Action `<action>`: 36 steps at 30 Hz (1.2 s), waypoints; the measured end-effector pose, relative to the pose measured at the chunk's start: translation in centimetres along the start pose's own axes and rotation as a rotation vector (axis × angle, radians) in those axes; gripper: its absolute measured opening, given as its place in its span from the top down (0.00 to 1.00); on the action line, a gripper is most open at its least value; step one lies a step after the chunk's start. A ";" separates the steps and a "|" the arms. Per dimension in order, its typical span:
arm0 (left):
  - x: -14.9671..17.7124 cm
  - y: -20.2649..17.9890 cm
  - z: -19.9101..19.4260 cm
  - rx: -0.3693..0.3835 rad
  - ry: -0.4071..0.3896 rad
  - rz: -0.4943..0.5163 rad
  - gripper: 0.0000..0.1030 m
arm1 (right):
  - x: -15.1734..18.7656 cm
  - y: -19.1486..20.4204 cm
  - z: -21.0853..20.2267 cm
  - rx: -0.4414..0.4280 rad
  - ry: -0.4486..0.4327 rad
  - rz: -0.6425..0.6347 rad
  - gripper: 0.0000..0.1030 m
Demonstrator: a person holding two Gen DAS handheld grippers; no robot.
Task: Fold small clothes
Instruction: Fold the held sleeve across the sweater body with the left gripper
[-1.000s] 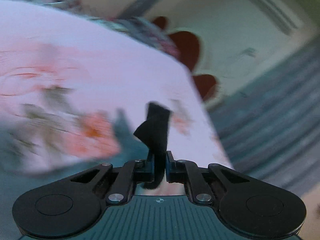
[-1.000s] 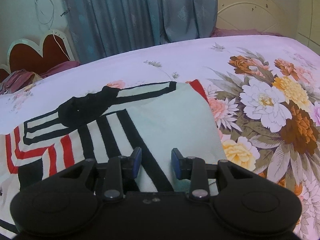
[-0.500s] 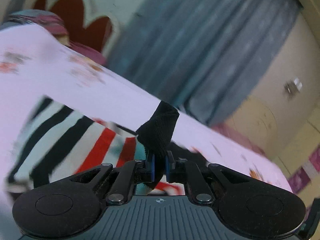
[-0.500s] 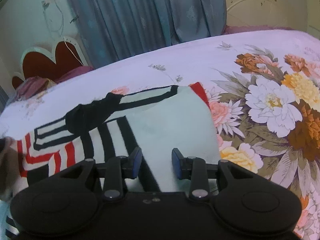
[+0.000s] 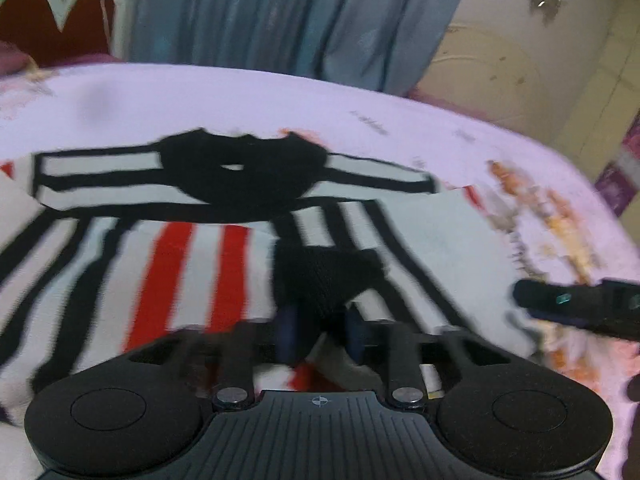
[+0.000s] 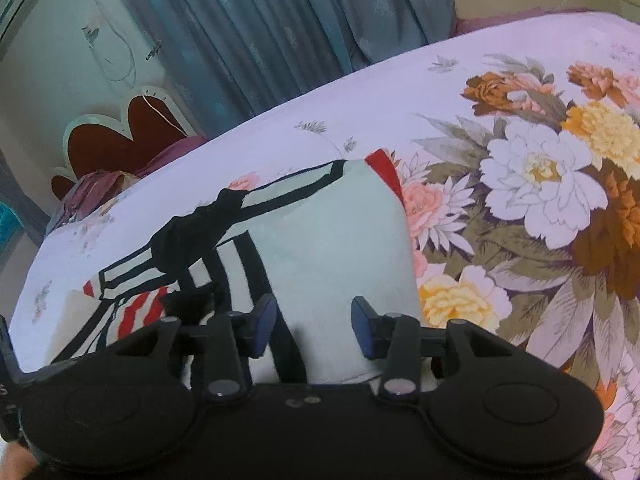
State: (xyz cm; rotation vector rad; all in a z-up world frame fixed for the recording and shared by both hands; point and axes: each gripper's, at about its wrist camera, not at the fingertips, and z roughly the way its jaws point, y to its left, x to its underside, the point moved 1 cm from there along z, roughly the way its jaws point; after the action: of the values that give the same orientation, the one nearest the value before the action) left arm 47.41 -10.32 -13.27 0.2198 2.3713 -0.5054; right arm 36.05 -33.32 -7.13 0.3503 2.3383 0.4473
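The striped sweater (image 5: 224, 248) is lying flat on the flowered bed (image 6: 520, 184), collar away from the person, its stripes running lengthwise from collar to hem. The left gripper (image 5: 320, 334) is hovering right over the middle of the sweater; its jaws have just been opening, and the black cuff (image 5: 324, 276) is sitting loose between them — no longer pinched, as far as the blur allows. The right gripper (image 6: 312, 330) is poised at the near right edge, over the pale folded-in panel (image 6: 344, 264); its jaws have been parting too and are standing apart with nothing clamped. The next fold, I judge, is turning on the hem, nearer the right gripper — yet that hem is hidden beneath both tools.
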 end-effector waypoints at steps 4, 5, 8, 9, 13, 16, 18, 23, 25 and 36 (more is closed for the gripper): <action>-0.1 -0.3 -1.0 0.011 -0.021 0.011 0.35 | 0.2 0.4 0.4 -0.047 0.017 0.029 0.54; 0.0 -0.2 -1.9 0.002 -0.039 0.008 0.35 | 0.2 0.6 0.5 -0.060 0.024 0.034 0.54; 1.2 1.9 -6.0 -0.017 -0.113 -0.021 0.35 | 0.3 1.8 1.2 -0.120 0.052 0.057 0.53; 1.8 3.0 -7.4 -0.039 -0.128 -0.029 0.35 | 0.4 2.3 1.5 -0.143 0.064 0.062 0.53; 5.2 8.3 -12.8 -0.153 -0.137 -0.055 0.36 | 0.9 4.6 3.0 -0.202 0.116 0.068 0.52; 7.1 12.2 -15.1 -0.266 -0.123 -0.079 0.36 | 1.4 6.1 4.3 -0.220 0.144 0.076 0.52; 7.5 13.8 -15.6 -0.324 -0.125 -0.076 0.36 | 1.5 6.8 5.1 -0.233 0.154 0.102 0.52; 6.8 15.8 -13.7 -0.414 -0.107 -0.007 0.51 | 1.3 7.9 7.0 -0.176 0.173 0.142 0.52; 6.5 16.1 -12.7 -0.435 -0.087 0.007 0.51 | 1.0 8.2 7.4 -0.147 0.172 0.145 0.54; 5.7 16.7 -12.1 -0.366 -0.053 0.066 0.75 | -0.6 9.6 2.6 -0.150 -0.067 -0.042 0.89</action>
State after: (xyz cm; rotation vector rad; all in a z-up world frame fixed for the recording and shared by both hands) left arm 40.70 9.95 -13.78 0.1150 2.3461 -0.0408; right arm 39.46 -24.31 -4.51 0.2405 2.2275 0.5776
